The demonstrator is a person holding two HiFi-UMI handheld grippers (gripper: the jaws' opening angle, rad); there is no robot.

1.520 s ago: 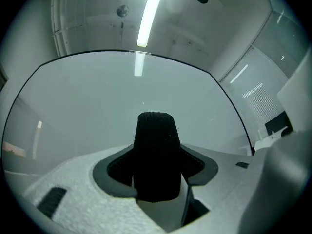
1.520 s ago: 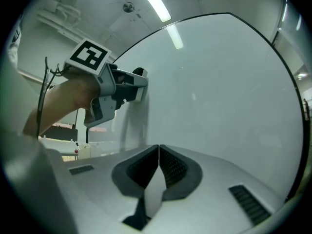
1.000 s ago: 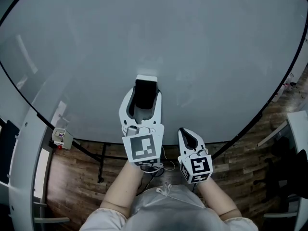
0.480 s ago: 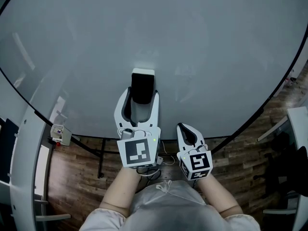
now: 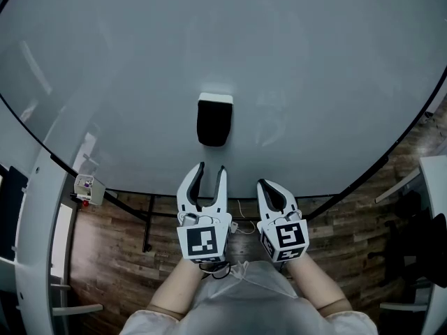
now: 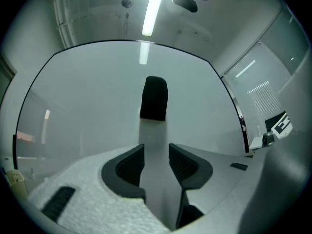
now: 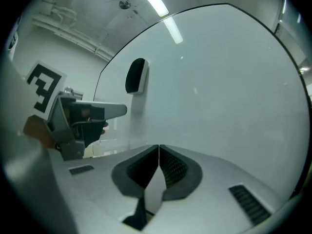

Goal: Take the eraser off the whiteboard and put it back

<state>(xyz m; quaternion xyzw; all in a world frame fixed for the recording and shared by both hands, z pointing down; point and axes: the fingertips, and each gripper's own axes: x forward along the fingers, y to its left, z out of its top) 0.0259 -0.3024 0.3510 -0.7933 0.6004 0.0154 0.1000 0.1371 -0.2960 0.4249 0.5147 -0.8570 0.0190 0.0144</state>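
Note:
A black eraser with a white back (image 5: 214, 121) sticks to the big whiteboard (image 5: 293, 61) on its own, with nothing touching it. My left gripper (image 5: 211, 169) hangs below it, well apart. Its jaws are closing and nothing is between them. In the left gripper view the eraser (image 6: 154, 99) stands above and beyond the parted pads of the left gripper (image 6: 156, 147). My right gripper (image 5: 266, 186) is shut and empty beside the left one. The right gripper view shows the eraser (image 7: 136, 76) on the board, the left gripper (image 7: 92, 113) to its lower left, and the right gripper (image 7: 159, 147) with its pads together.
Below the board's dark rim lie a wooden floor (image 5: 119, 243) and the stand's black legs (image 5: 147, 232). A small boxy device (image 5: 86, 188) sits at the left by a white curved frame (image 5: 35, 215). Dark furniture (image 5: 419, 250) stands at the right.
The left gripper, which had its jaws round the eraser, has dropped away below it and its jaws have narrowed. The eraser stays on the board. The right gripper has not moved.

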